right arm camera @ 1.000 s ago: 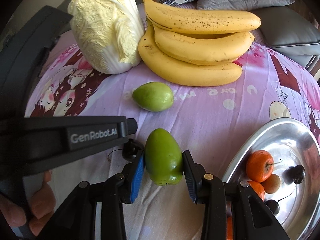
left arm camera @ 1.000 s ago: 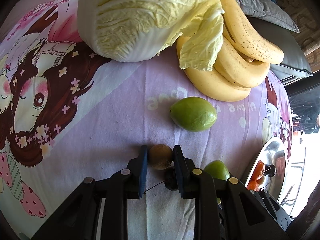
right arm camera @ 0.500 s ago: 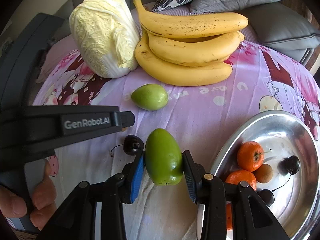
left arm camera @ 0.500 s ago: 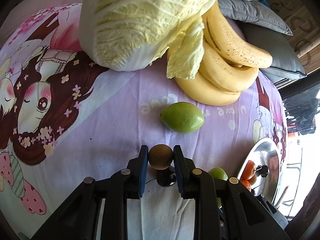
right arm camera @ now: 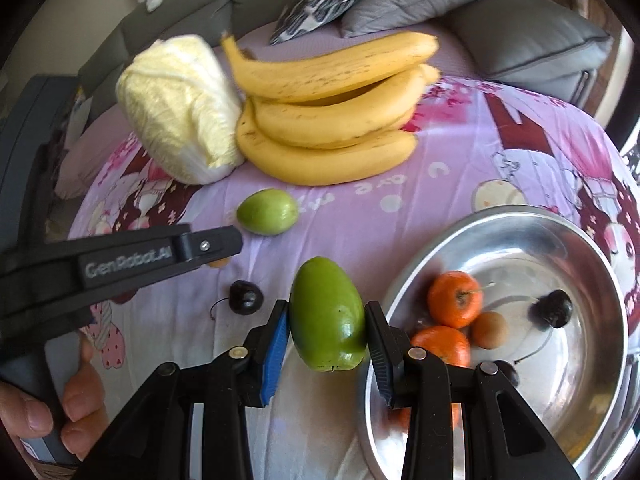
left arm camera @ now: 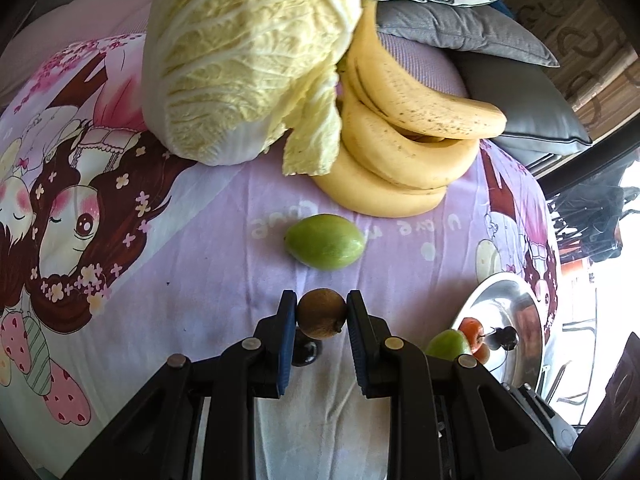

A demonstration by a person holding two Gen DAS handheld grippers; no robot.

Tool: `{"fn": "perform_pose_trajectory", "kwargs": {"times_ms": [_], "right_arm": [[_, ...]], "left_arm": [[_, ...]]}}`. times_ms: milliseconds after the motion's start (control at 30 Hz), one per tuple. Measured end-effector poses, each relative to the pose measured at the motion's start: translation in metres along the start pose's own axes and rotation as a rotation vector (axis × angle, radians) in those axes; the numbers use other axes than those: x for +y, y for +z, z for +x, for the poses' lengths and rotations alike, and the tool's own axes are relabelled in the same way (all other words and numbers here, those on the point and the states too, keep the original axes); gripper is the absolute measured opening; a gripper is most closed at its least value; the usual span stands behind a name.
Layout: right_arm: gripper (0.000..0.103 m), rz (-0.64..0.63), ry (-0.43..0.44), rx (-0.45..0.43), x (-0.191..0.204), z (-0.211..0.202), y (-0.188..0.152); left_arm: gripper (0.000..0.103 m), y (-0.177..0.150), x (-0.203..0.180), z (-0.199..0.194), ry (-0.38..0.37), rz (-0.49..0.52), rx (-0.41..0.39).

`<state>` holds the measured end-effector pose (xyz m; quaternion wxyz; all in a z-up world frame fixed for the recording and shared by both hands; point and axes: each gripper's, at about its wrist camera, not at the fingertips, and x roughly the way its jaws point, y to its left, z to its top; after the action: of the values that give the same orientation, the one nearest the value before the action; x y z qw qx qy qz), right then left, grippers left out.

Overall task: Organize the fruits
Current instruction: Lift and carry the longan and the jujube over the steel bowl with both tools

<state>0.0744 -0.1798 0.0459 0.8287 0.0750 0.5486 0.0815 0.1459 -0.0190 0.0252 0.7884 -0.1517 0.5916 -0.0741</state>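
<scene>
My left gripper [left arm camera: 321, 314] is shut on a small round brown fruit [left arm camera: 321, 313], held above the purple cartoon cloth [left arm camera: 192, 280]. A dark cherry [left arm camera: 306, 351] lies on the cloth just beneath it. My right gripper [right arm camera: 326, 322] is shut on a long green fruit [right arm camera: 326, 318], lifted beside the rim of the steel bowl [right arm camera: 592, 248]. The bowl holds two orange fruits [right arm camera: 454, 298], a small brown fruit [right arm camera: 489, 330] and dark cherries [right arm camera: 554, 308]. A second green fruit [right arm camera: 267, 211] [left arm camera: 325, 241] rests on the cloth in front of the bananas [right arm camera: 332, 120] [left arm camera: 404, 136].
A pale napa cabbage [left arm camera: 244, 60] [right arm camera: 180, 108] leans against the bananas at the back. Grey and patterned cushions [right arm camera: 460, 4] lie behind them. The left gripper's black arm [right arm camera: 120, 264] and a person's fingers [right arm camera: 80, 392] fill the right wrist view's left side. A loose cherry [right arm camera: 245, 297] lies on the cloth.
Both grippers have risen from the cloth with their fruits. The right gripper has shifted toward the steel bowl, whose rim now sits right beside the green fruit.
</scene>
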Motion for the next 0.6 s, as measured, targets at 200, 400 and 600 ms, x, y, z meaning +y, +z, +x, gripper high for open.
{"fn": "perform_pose_trajectory", "kwargs": {"times_ms": [200, 400, 600], "right_arm": [[0.04, 0.061, -0.016, -0.017, -0.019, -0.008, 0.004], [0.04, 0.124, -0.04, -0.02, -0.041, -0.013, 0.004], [0.041, 0.23, -0.076, -0.038, -0.078, -0.023, 0.002]], "left_arm": [[0.026, -0.006, -0.021, -0.003, -0.009, 0.023, 0.001], [0.026, -0.014, -0.044, -0.006, -0.042, 0.062, 0.016], [0.026, -0.025, -0.063, -0.002, -0.064, 0.133, 0.026]]}}
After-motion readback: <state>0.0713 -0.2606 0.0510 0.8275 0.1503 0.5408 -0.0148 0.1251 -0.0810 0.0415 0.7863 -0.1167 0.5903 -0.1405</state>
